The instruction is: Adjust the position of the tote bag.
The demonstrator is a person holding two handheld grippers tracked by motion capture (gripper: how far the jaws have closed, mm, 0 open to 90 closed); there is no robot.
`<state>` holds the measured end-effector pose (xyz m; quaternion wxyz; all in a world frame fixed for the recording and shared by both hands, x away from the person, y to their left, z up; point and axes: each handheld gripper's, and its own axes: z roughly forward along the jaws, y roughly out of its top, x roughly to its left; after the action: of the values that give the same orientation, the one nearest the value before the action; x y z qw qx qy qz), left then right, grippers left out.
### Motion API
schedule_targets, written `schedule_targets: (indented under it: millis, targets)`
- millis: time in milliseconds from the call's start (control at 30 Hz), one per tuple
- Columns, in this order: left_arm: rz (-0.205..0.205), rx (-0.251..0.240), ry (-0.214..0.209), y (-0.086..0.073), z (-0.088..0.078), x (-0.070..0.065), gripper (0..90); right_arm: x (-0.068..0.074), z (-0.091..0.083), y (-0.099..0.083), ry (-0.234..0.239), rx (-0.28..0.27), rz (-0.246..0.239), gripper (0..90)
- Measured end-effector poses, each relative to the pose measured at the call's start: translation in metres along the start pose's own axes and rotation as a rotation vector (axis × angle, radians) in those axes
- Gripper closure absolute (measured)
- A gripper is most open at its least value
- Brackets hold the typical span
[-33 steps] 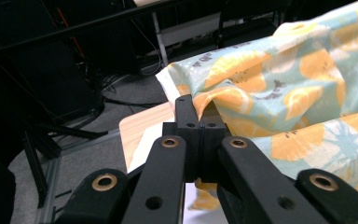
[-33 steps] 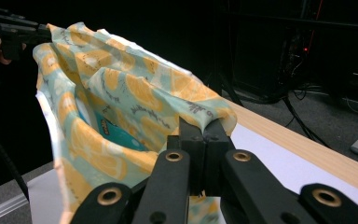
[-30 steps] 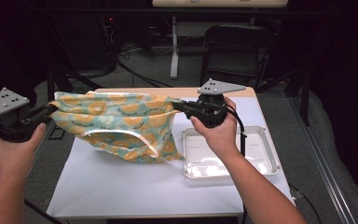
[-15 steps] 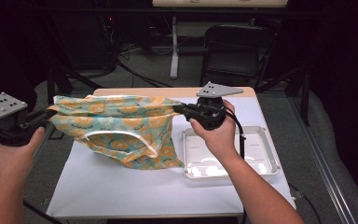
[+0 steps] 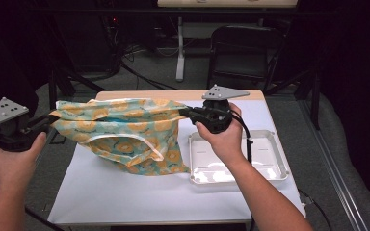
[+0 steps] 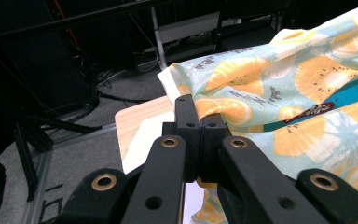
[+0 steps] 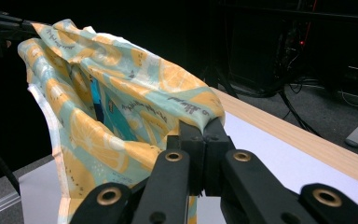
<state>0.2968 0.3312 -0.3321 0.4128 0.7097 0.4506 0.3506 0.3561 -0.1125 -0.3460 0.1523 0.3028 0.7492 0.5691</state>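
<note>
The citrus-print cloth bag (image 5: 125, 137) is held stretched above the counter (image 5: 125, 192), clenched at opposite corners by the left gripper (image 6: 198, 135) and right gripper (image 7: 204, 154), so even tension should be kept.

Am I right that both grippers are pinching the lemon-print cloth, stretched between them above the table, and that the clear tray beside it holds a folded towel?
Not quite: the tray holds nothing, as the high view shows. The rest stands: the left gripper and right gripper each pinch the cloth, which is stretched between them above the table.
</note>
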Motion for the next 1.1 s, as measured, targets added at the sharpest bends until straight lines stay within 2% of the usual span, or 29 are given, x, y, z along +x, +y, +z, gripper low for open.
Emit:
schedule_targets:
  millis: [567,1100]
  targets:
    - [-0.006,0.017,-0.01,-0.003,0.01,-0.002,89.4,0.0,0.006,-0.008,0.0,0.021,-0.001,90.0]
    - [-0.023,0.045,-0.015,-0.013,0.024,-0.003,89.2,-0.001,0.013,-0.02,0.002,0.05,0.011,90.0]
